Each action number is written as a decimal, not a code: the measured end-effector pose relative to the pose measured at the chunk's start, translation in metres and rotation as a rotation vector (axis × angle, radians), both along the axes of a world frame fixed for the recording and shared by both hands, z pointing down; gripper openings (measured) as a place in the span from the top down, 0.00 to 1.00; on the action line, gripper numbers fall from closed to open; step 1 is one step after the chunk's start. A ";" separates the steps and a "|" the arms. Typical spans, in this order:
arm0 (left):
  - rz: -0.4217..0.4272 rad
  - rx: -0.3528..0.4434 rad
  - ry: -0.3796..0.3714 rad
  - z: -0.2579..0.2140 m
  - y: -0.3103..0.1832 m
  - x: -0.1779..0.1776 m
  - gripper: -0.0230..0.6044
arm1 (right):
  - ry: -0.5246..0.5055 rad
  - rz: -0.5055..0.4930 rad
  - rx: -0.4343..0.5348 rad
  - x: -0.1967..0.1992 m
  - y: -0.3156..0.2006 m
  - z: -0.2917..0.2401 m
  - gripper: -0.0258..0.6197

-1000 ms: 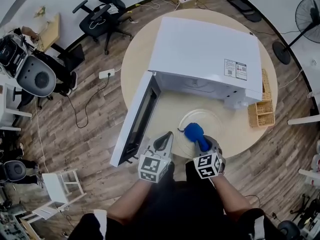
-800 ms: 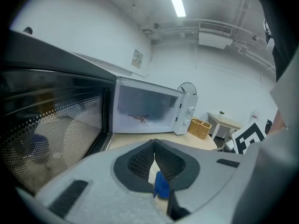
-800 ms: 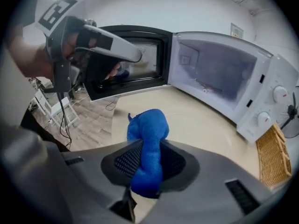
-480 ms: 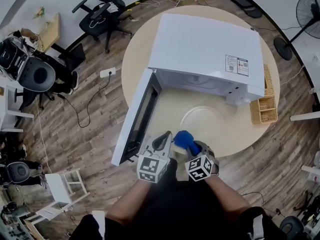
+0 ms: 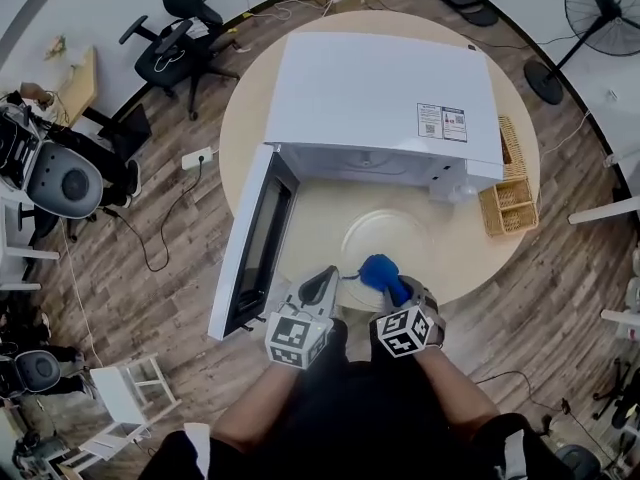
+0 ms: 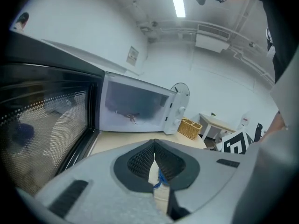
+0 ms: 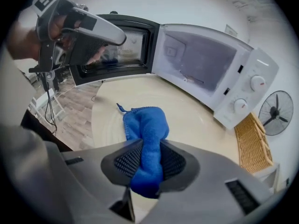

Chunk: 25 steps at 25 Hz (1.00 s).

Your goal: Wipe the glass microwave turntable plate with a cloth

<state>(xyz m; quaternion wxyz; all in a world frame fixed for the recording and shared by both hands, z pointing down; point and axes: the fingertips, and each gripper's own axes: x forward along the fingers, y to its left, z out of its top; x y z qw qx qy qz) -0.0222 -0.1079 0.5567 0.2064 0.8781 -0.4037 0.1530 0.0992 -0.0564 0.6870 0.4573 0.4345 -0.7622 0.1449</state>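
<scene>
Standing on the round wooden surface (image 5: 462, 268), the white microwave (image 5: 380, 93) has its door (image 5: 250, 248) swung fully open toward the person's left. The glass turntable plate (image 5: 395, 230) lies flat on the surface directly in front of the open cavity, outside the oven. The right tongs (image 5: 398, 290) are clamped on a blue cloth (image 5: 380, 268). In the right gripper view the cloth (image 7: 145, 125) is bunched between both ribbed pads of the right tongs (image 7: 151, 146), one end protruding behind them and the larger end extending forward over the near part of the plate (image 7: 110, 120). Whether the cloth presses on the glass cannot be confirmed. The left tongs (image 5: 328, 276) are held just beside the right pair, at the near edge of the surface, between the door and the plate. In the left gripper view the left tongs (image 6: 154, 144) have their tips pressed together with nothing between them; a strip of blue shows through the gap lower down. A wicker basket (image 5: 510, 208) sits on the surface at the microwave's control-panel side, well apart from the plate. A pedestal fan (image 5: 600, 8) stands on the floor beyond.
</scene>
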 end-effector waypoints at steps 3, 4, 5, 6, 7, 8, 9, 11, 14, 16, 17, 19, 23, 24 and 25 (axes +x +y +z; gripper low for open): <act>0.020 0.018 0.007 -0.004 -0.006 0.013 0.95 | 0.035 0.049 0.015 0.028 -0.004 0.001 0.81; 0.029 0.022 0.006 -0.005 -0.007 0.018 0.95 | 0.044 0.069 0.018 0.037 -0.005 0.001 0.81; 0.038 0.026 0.005 -0.006 -0.008 0.021 0.95 | 0.053 0.092 0.020 0.046 -0.007 0.001 0.81; 0.046 0.029 0.004 -0.007 -0.009 0.025 0.95 | 0.062 0.116 0.023 0.055 -0.008 0.001 0.81; 0.051 0.033 0.006 -0.009 -0.010 0.029 0.95 | 0.070 0.139 0.026 0.064 -0.009 0.001 0.81; 0.055 0.038 0.010 -0.011 -0.011 0.032 0.95 | 0.076 0.160 0.029 0.072 -0.010 0.001 0.81; 0.058 0.043 0.013 -0.012 -0.012 0.035 0.95 | 0.081 0.179 0.032 0.079 -0.011 0.001 0.81; 0.061 0.049 0.015 -0.014 -0.015 0.040 0.95 | 0.081 0.209 0.038 0.090 -0.013 0.000 0.81; 0.071 0.043 0.013 -0.013 -0.014 0.046 0.96 | 0.074 0.226 0.051 0.099 -0.013 0.000 0.81; 0.077 0.038 0.010 -0.010 -0.014 0.050 0.95 | 0.062 0.221 0.058 0.100 -0.012 0.000 0.81; 0.077 0.038 0.004 -0.008 -0.015 0.052 0.95 | 0.045 0.221 0.059 0.100 -0.013 -0.001 0.82; 0.067 0.041 -0.011 -0.003 -0.018 0.056 0.96 | -0.014 0.215 0.066 0.098 -0.016 -0.004 0.81; 0.008 0.044 -0.031 -0.002 -0.020 0.065 0.95 | -0.181 0.158 0.148 0.093 -0.025 -0.035 0.81; -0.012 0.046 -0.033 -0.004 -0.019 0.067 0.95 | -0.219 0.136 0.175 0.092 -0.029 -0.047 0.81; -0.032 0.049 -0.036 -0.006 -0.018 0.069 0.95 | -0.254 0.114 0.202 0.092 -0.032 -0.058 0.82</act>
